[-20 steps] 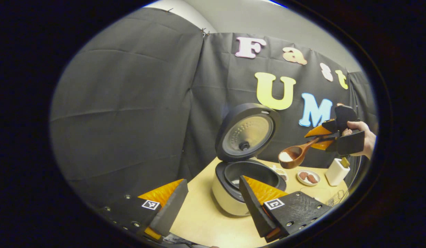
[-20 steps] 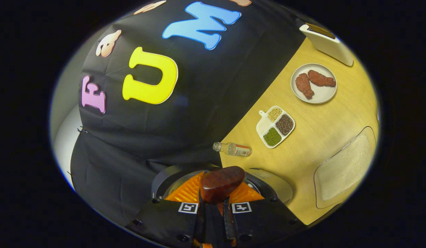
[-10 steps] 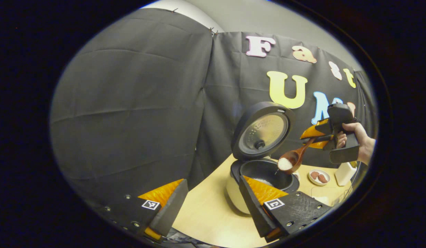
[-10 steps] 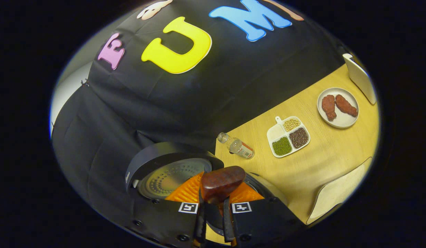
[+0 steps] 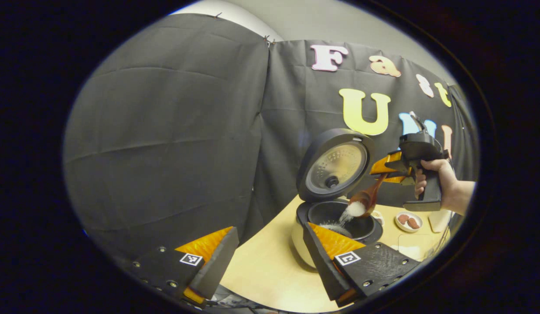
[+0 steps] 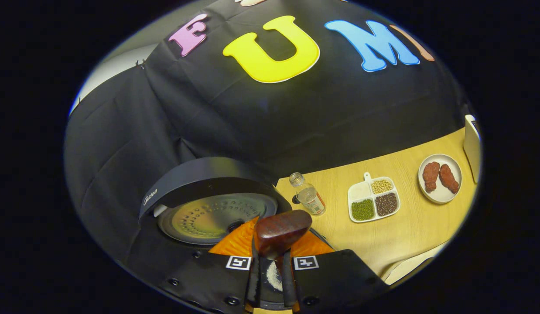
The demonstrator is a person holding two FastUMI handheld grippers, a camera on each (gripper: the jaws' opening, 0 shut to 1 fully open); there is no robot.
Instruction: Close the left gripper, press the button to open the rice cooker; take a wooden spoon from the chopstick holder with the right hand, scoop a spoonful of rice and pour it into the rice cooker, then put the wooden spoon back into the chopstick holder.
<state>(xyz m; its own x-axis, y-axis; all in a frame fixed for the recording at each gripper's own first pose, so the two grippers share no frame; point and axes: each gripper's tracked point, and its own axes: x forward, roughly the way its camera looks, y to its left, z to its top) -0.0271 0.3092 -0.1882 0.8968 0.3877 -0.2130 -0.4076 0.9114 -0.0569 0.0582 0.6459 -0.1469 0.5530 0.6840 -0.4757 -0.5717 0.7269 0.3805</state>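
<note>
Left gripper view: the left gripper (image 5: 266,257) hangs at the near left with its jaws apart and nothing between them, over a broad bare stretch of the wooden table (image 5: 261,274) that runs from the near edge to the rice cooker (image 5: 316,231). The one rice cooker stands open, its lid (image 5: 335,165) upright against the booth wall, its pot rim unobstructed on the near side. Above the pot the single wooden spoon (image 5: 363,200) is tilted bowl-down and white rice (image 5: 350,212) spills from it into the pot. The right gripper (image 5: 385,168), held by a hand (image 5: 440,183), is clamped on the spoon's handle. Right gripper view: one small bottle (image 6: 308,199) stands just right of the lid, then one four-compartment dish (image 6: 374,204) of grains, then one round plate (image 6: 440,178) with two brown pieces; these three lie well apart along the far edge, with open table nearer. The white chopstick holder (image 6: 470,148) stands at the far right edge.
</note>
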